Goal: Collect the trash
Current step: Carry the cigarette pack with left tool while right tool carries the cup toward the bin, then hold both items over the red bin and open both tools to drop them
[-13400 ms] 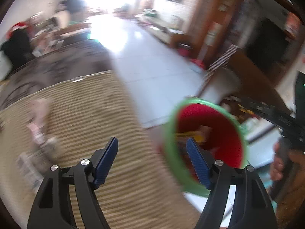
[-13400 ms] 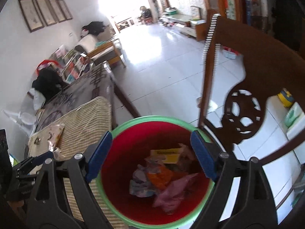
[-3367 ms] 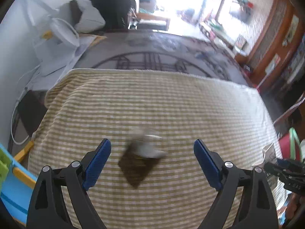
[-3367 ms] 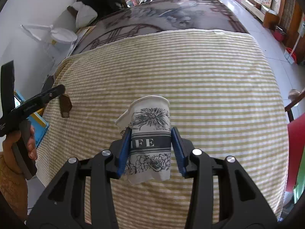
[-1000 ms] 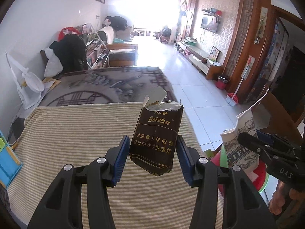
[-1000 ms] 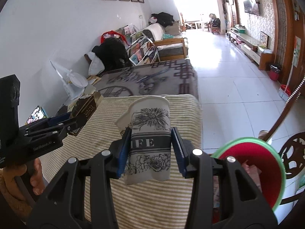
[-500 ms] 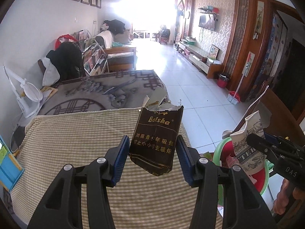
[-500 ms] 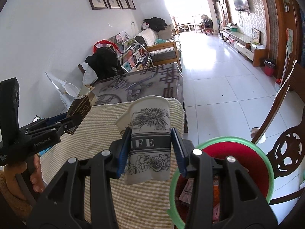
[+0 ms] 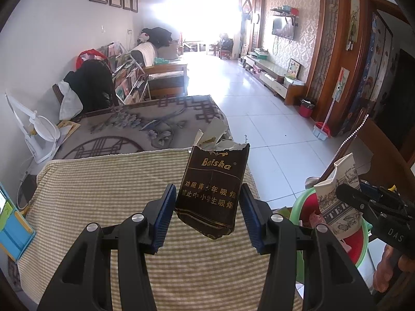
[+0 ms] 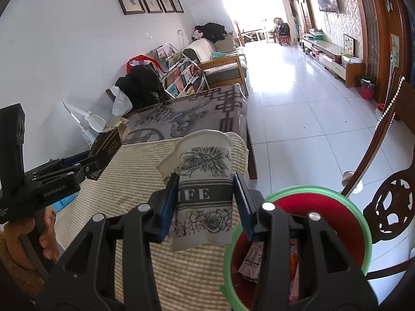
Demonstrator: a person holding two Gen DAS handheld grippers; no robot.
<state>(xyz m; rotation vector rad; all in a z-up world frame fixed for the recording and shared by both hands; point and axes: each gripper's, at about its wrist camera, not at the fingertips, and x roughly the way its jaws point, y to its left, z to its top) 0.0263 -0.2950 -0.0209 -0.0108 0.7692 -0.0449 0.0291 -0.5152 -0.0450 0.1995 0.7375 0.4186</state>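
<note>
My left gripper (image 9: 207, 219) is shut on a torn dark brown cigarette pack (image 9: 211, 188), held upright above the striped tablecloth (image 9: 103, 181). A crumpled white paper cup (image 10: 203, 194) with black flower print sits clamped in my right gripper (image 10: 206, 204). The red bin with a green rim (image 10: 319, 212) stands just right of the table edge, with wrappers inside. In the left wrist view the cup (image 9: 337, 197) hangs over that bin (image 9: 360, 243). The right wrist view shows the left gripper (image 10: 96, 165) with the pack (image 10: 106, 147) at the left, over the table.
A carved wooden chair (image 10: 389, 207) stands right behind the bin. A grey patterned cover (image 9: 145, 127) lies on the table's far half. A white fan (image 9: 39, 134) and a bookshelf (image 9: 127, 85) are at the left wall. White tiled floor (image 9: 264, 119) stretches away to the right.
Both grippers have swung right toward the table's edge with their loads. The bin has come further into both views, and the cup now hangs over it.
</note>
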